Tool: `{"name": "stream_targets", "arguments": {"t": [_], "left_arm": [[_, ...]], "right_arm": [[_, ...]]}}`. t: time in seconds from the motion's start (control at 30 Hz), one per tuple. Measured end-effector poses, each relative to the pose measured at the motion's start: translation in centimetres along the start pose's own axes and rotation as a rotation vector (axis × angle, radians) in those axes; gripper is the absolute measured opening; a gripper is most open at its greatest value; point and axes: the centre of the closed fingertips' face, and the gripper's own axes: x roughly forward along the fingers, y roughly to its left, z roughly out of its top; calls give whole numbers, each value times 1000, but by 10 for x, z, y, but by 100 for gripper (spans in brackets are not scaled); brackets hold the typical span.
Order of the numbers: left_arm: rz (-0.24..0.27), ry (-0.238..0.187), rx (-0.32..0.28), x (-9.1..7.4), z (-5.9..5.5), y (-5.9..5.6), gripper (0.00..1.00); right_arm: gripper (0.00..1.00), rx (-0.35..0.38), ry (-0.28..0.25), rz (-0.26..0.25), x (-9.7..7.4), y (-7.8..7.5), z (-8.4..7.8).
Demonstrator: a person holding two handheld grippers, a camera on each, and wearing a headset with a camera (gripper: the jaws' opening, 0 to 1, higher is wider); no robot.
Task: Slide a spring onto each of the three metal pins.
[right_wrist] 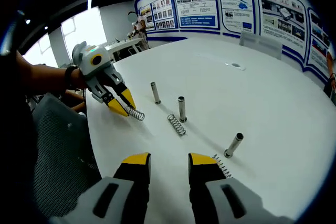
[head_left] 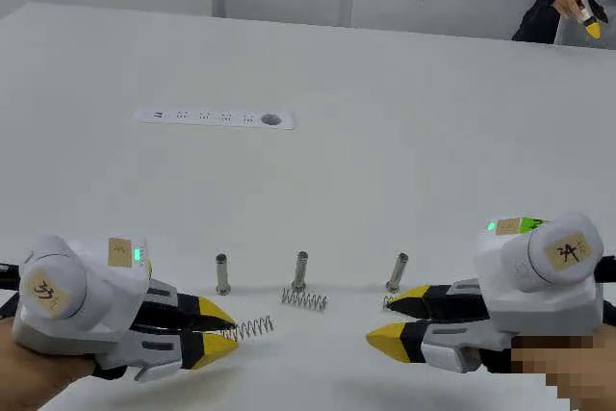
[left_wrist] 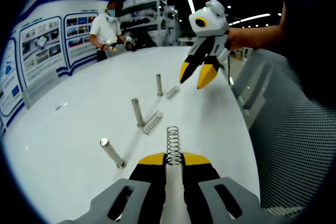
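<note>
Can barely make out the third spring (head_left: pixel 387 302) in the head view. Mostly tucked behind the upper jaw of the right gripper (head_left: pixel 382 322). Much easier from the right gripper view: lying flat on the table (right_wrist: pixel 273 93) just ahead of the right-hand jaw tip, long axis running forward and outward toward the foot of the right-end pin (right_wrist: pixel 233 145). Can't tell if touching that pin or stopping just shy of it.

Also losing the near end of the held spring (left_wrist: pixel 172 140) between the yellow tips of the left gripper (left_wrist: pixel 173 158) — no way to judge the depth of the bite. Got those jaws pinched nearly together on it. Sticks straight out ahead of the jaws, long axis in line with them, free end near the second spring (left_wrist: pixel 152 121) but apart from it.

Right gripper's jaws spread a moderate way, gripping nothing, tips facing the left gripper's tips across a gap.

Seeing the left-end pin (head_left: pixel 222 273), middle pin (head_left: pixel 300 270) and right-end pin standing upright in a row just beyond both sets of jaws. Second spring on its side at the middle pin's foot, on the jaw side of it — long axis roughly along the row in the head view. Hard to say whether actually touching the pin's base.
</note>
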Motion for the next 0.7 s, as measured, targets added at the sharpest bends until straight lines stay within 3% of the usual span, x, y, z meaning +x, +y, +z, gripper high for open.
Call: {"name": "stream_targets", "arguments": {"t": [0.27, 0.7], "left_arm": [[-35, -44, 36, 3, 22, -14, 10], [-79, -95, 96, 3, 46, -34, 10]], "right_arm": [[29, -2, -36, 101, 6, 26, 15], [26, 10, -84, 203, 11, 51, 31]]}}
